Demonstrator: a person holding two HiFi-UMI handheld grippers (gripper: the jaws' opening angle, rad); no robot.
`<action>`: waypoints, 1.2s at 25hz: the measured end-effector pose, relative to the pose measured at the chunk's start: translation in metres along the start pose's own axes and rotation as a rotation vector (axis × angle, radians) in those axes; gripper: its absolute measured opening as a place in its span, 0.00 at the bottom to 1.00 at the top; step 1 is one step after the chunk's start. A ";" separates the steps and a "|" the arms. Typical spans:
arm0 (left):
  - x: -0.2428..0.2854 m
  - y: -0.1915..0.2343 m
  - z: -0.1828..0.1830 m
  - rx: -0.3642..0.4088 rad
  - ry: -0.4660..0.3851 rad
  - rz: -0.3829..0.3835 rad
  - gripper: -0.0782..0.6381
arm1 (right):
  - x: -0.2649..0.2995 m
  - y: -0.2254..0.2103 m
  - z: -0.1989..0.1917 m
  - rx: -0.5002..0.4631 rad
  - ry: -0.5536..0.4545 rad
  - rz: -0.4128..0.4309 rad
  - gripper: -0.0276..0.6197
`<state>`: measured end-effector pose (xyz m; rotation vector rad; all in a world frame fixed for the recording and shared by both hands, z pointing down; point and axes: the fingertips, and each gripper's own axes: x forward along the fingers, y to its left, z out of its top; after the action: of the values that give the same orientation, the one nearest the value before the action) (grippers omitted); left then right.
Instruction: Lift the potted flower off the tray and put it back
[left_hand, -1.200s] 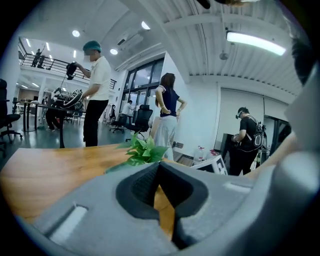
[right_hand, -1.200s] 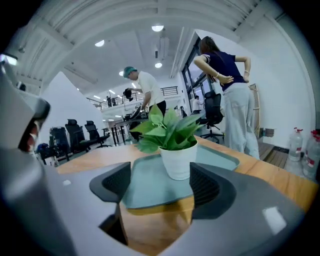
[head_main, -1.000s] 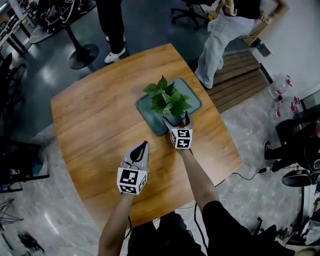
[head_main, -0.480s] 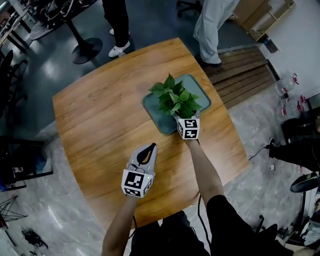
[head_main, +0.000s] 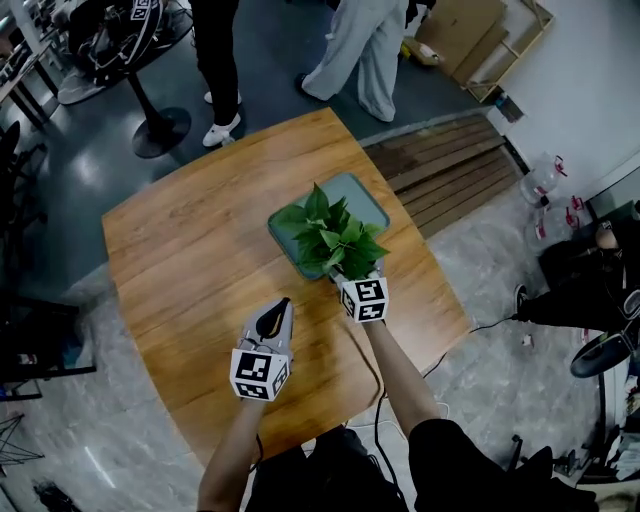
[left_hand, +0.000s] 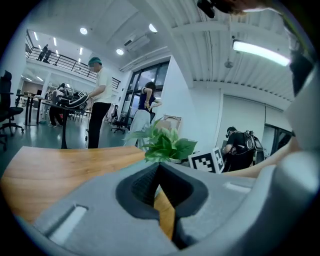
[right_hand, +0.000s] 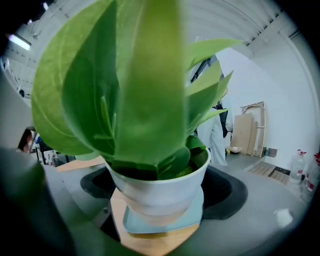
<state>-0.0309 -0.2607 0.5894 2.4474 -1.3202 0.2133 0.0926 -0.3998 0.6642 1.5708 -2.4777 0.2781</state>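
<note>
The potted flower (head_main: 325, 238), green leaves in a white pot (right_hand: 159, 189), is held slightly above the teal tray (head_main: 358, 197), toward the tray's near corner. My right gripper (head_main: 350, 278) is shut on the pot, its jaws mostly hidden under the leaves in the head view. In the right gripper view the pot fills the space between the jaws of the right gripper (right_hand: 160, 202), and the tray (right_hand: 192, 217) shows below it. My left gripper (head_main: 283, 304) hovers shut and empty over the table's near left. In the left gripper view the left gripper (left_hand: 161, 175) faces the flower (left_hand: 162, 145).
The wooden table (head_main: 190, 250) has rounded edges. Two people's legs (head_main: 350, 50) stand beyond its far side. Wooden planks (head_main: 450, 170) lie on the floor at the right, with water bottles (head_main: 545, 180) and a seated person (head_main: 590, 280). A cable (head_main: 480, 330) trails on the floor.
The flower has shifted with my right gripper from the tray's middle toward its near corner and toward me. The left gripper stays about where it was. The person behind the table has walked left.
</note>
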 end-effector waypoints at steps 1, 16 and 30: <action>-0.009 -0.003 0.010 -0.004 -0.009 0.005 0.11 | -0.016 0.007 0.012 0.008 0.002 0.003 0.83; -0.110 -0.097 0.122 0.099 -0.165 -0.043 0.11 | -0.214 0.070 0.136 0.048 0.008 -0.029 0.84; -0.136 -0.126 0.131 0.109 -0.211 -0.052 0.11 | -0.244 0.088 0.146 0.029 -0.021 -0.007 0.84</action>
<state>-0.0064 -0.1403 0.3984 2.6540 -1.3593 0.0136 0.1063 -0.1885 0.4546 1.6014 -2.4948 0.2991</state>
